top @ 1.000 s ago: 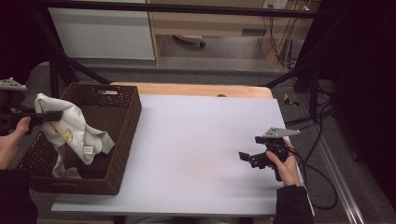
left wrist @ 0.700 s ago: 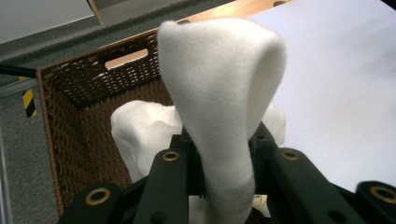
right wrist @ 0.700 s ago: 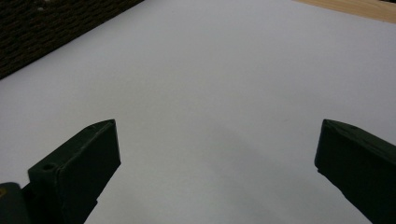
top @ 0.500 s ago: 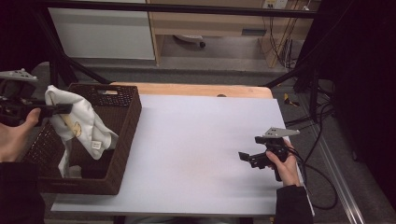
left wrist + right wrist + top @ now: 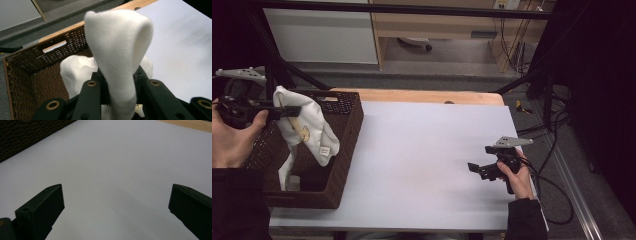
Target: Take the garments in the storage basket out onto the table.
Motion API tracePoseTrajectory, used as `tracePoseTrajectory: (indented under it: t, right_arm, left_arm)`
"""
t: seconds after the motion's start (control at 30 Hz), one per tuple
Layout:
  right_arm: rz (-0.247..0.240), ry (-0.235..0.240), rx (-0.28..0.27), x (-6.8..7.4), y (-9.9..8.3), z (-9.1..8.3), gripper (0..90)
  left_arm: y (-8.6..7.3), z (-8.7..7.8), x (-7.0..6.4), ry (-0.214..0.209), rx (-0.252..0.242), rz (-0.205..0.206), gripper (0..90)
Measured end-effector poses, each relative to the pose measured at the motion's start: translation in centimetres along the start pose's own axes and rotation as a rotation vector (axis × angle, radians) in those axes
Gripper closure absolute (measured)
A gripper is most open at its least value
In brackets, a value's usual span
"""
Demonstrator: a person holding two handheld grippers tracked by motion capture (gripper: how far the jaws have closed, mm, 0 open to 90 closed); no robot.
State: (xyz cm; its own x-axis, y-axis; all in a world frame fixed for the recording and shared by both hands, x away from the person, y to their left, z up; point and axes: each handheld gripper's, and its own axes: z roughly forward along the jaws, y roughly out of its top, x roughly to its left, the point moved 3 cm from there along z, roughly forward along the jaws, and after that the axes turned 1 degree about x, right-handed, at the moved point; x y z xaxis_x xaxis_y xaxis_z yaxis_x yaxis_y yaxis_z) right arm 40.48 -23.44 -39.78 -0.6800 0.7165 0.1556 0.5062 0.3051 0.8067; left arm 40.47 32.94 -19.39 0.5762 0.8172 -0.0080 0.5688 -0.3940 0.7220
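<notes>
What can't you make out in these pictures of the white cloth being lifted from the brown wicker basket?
- Bottom of the brown wicker basket: in the high view, shadow and the hanging white fleece cloth hide whether anything else lies inside.
- Small label on the cloth's lower corner: too small to read in the high view.
- Yellow mark on the cloth: unclear what it depicts.
- Left gripper: in the left gripper view, the cloth covers where its jaws meet.

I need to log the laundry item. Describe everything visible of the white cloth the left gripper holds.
The white cloth looks like soft, fleecy fabric with a small yellowish print and a small label near its lower edge. The left gripper is shut on a fold that stands up between its jaws. The rest hangs crumpled into the brown wicker basket; whether it touches the bottom cannot be told.
</notes>
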Motion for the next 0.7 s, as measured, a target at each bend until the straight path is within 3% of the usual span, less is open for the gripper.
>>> tracePoseTrajectory:
  t: [0.7]
  right_arm:
    - [-0.003, 0.001, 0.004, 0.0, 0.0, 0.1, 0.8]
  left_arm:
    - [3.3, 2.0, -3.0, -0.052, 0.008, 0.066, 75.0]
